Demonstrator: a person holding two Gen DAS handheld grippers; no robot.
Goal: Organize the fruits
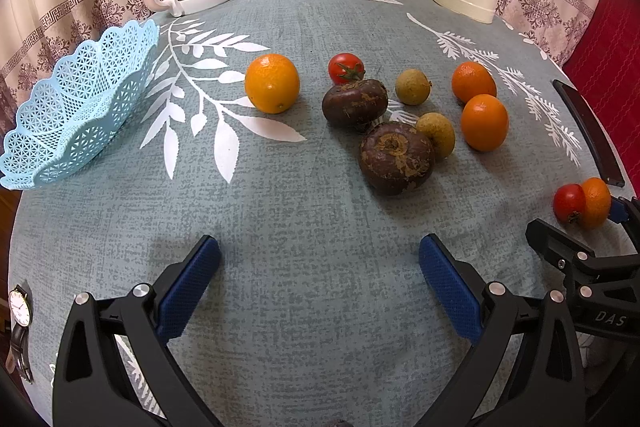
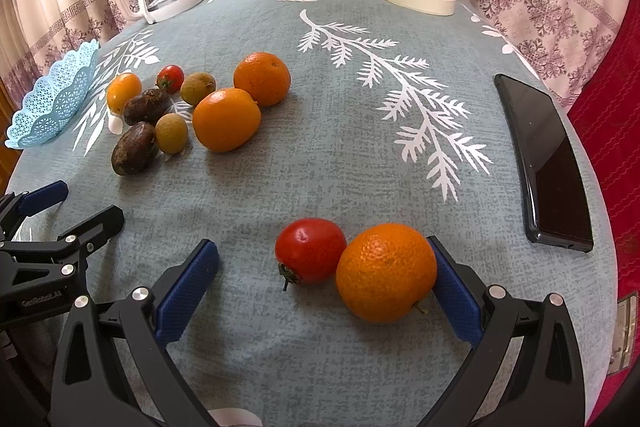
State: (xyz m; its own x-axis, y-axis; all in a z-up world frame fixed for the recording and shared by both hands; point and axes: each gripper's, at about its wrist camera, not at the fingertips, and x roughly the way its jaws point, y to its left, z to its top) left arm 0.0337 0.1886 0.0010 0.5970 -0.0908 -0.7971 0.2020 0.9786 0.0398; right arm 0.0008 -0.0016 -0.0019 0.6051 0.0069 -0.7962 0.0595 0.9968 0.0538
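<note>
Low in the right wrist frame, the right gripper (image 2: 324, 287) is spread wide around an orange (image 2: 386, 271) touching its right pad, with a tomato (image 2: 310, 250) against it. The left gripper (image 1: 320, 287) gapes over bare table (image 1: 300, 227); the fruit cluster (image 1: 394, 157) lies mid-frame, the blue basket (image 1: 76, 99) far upper left.

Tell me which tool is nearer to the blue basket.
Left. The left tool hangs open over bare cloth, with the blue basket ahead to its left. The right tool is farther right, open around a tomato and an orange.
</note>
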